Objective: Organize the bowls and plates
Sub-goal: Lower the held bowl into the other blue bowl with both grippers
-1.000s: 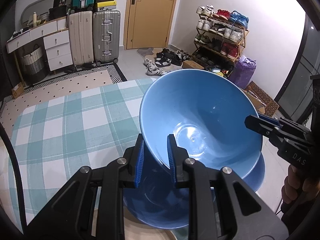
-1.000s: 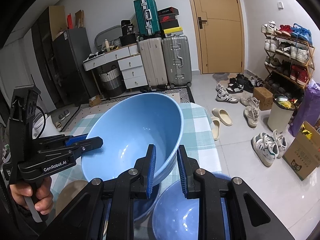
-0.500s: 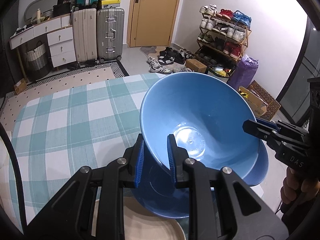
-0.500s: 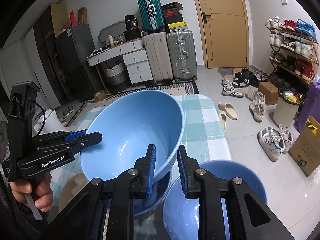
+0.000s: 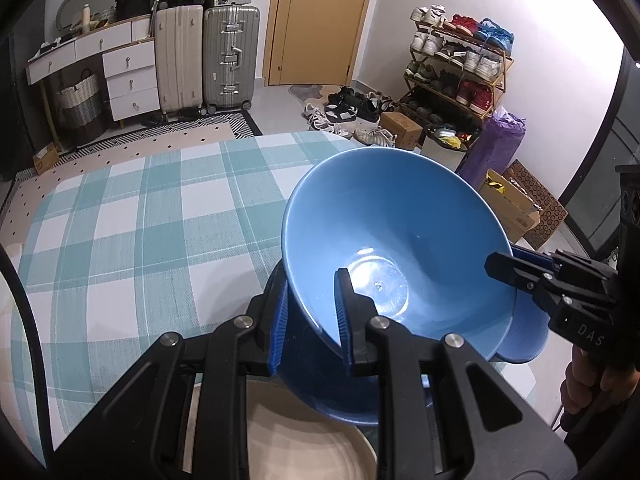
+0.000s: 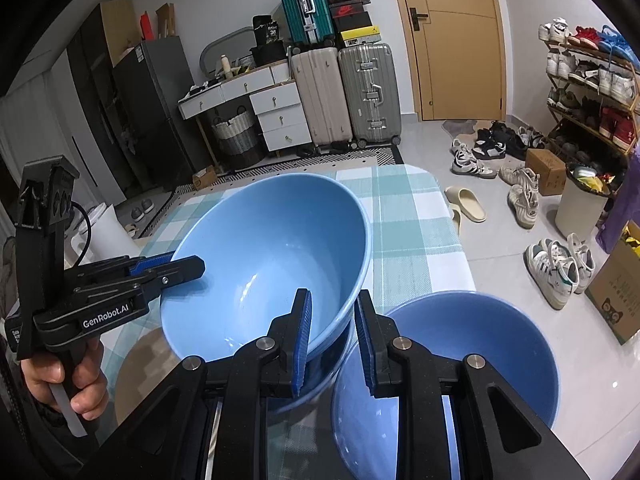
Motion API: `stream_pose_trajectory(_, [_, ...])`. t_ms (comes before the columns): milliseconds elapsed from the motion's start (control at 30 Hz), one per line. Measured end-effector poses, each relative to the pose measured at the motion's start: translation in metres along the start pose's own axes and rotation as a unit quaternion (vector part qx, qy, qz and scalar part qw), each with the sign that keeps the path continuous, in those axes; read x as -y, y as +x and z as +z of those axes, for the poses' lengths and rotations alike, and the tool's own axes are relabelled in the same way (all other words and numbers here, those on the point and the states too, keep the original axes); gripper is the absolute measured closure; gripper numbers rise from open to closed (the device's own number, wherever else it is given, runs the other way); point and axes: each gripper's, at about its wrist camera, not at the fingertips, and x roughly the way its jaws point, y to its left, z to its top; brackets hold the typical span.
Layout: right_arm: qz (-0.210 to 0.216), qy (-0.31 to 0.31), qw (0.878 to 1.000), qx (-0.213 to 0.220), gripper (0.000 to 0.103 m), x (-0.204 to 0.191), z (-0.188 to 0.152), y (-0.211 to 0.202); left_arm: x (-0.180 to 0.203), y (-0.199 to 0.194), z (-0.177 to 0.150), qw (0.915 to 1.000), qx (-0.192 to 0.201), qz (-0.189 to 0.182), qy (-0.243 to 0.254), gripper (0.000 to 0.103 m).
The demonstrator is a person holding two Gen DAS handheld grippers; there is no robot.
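Observation:
A large blue bowl [image 5: 400, 232] is held in the air between both grippers. My left gripper [image 5: 310, 316] is shut on its near rim. My right gripper [image 6: 331, 332] is shut on the opposite rim; it also shows in the left wrist view [image 5: 516, 264], and the bowl shows in the right wrist view [image 6: 272, 248]. The held bowl hangs above a darker blue bowl [image 5: 320, 392]. A second light blue bowl [image 6: 480, 352] sits to the right on the table. A beige plate [image 5: 304, 440] lies under the left gripper.
The table has a green and white checked cloth [image 5: 140, 232]. Its right edge [image 6: 456, 232] drops to a floor with shoes. Suitcases [image 5: 208, 56], drawers and a shoe rack [image 5: 460, 68] stand far behind.
Both grippers have carried the held bowl nearer and lower over the darker bowl. The beige plate and the second blue bowl have come further into view.

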Motion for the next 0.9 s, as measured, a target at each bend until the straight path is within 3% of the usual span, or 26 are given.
stream_pose_trajectory(900, [0.006, -0.001, 0.999, -0.052, 0.080, -0.014, -0.027, 0.033, -0.028, 0.030, -0.037, 0.9992, -0.033, 0.020, -0.012, 0.085])
